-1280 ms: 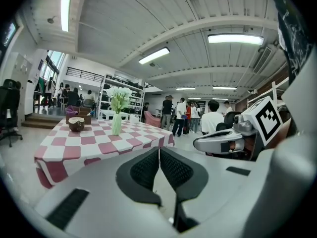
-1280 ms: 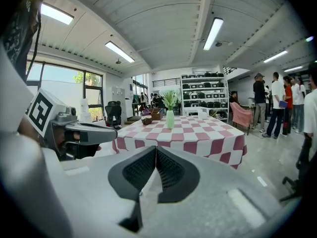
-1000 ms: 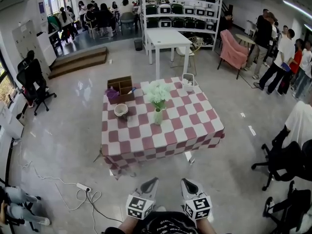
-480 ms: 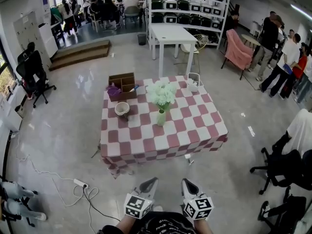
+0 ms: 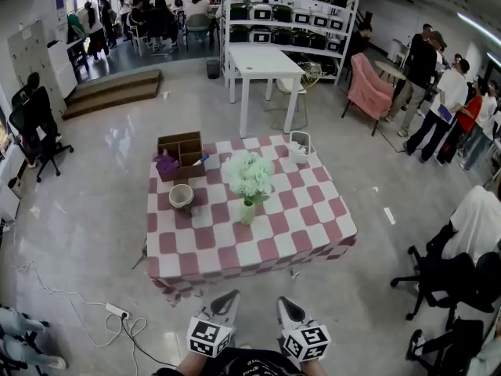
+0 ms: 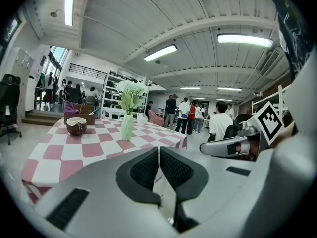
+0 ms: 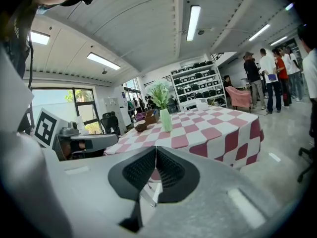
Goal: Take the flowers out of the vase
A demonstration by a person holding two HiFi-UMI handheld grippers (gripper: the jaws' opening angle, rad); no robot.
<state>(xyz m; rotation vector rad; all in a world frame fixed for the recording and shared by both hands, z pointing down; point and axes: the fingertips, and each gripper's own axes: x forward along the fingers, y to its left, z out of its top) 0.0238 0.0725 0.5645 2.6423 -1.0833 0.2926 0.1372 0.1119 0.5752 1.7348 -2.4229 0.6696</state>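
Observation:
A pale green vase [image 5: 247, 212] stands near the middle of a red-and-white checked table [image 5: 313, 225], holding a bunch of white flowers [image 5: 250, 175]. The same vase [image 6: 127, 127] and flowers [image 6: 131, 88] show in the left gripper view, and the vase [image 7: 166, 120] with flowers [image 7: 159, 90] in the right gripper view. My left gripper [image 5: 228, 299] and right gripper [image 5: 287, 307] hang side by side at the bottom of the head view, well short of the table's near edge. Both are shut with nothing between the pads [image 6: 148, 168] [image 7: 166, 171].
On the table's left stand a brown bowl [image 5: 182, 196] and a wooden box [image 5: 182, 153] with a purple thing in it; a white wire basket [image 5: 301, 143] sits at the far right corner. A power strip and cable [image 5: 117, 312] lie on the floor left. Office chairs [image 5: 442, 276] and several people stand right.
The table has shifted slightly left and nearer in the head view as I walk toward it. Both grippers stay shut and empty, low in the frame.

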